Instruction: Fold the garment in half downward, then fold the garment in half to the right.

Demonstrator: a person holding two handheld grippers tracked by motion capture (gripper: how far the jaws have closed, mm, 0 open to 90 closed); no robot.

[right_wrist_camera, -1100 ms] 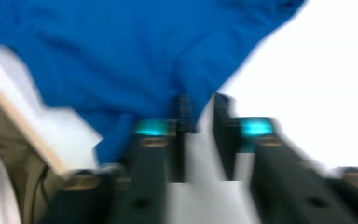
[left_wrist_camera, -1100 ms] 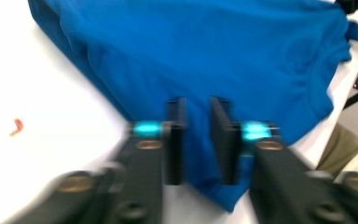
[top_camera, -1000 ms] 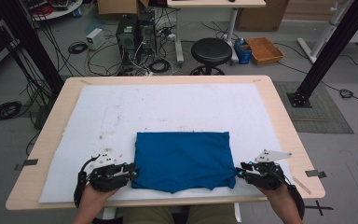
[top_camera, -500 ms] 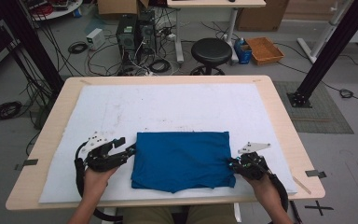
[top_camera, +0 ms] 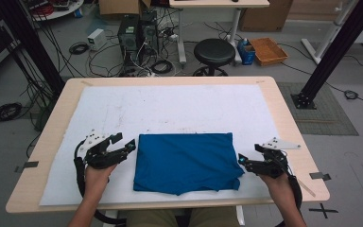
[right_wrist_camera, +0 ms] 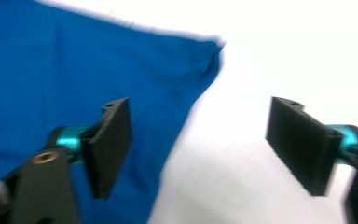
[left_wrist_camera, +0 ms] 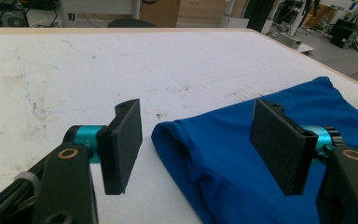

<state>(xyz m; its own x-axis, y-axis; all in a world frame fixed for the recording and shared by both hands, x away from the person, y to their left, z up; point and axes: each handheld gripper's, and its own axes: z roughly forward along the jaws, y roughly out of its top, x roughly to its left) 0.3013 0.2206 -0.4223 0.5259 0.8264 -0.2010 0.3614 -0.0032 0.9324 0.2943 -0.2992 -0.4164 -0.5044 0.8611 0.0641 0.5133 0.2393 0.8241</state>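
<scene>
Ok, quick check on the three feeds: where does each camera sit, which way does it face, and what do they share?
High view: above the person's side, looking forward and down on the table; shows forearms, left gripper, right gripper.
Left gripper view: rides the left gripper, looking level across the white mat; open jaws frame the blue cloth's edge.
Right gripper view: rides the right gripper, tilted down at the cloth's corner.
Shared: the blue cloth lies in all three.

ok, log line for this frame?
cloth: folded, flat | left gripper: just opened, empty, beside cloth | right gripper: just opened, empty, beside cloth
</scene>
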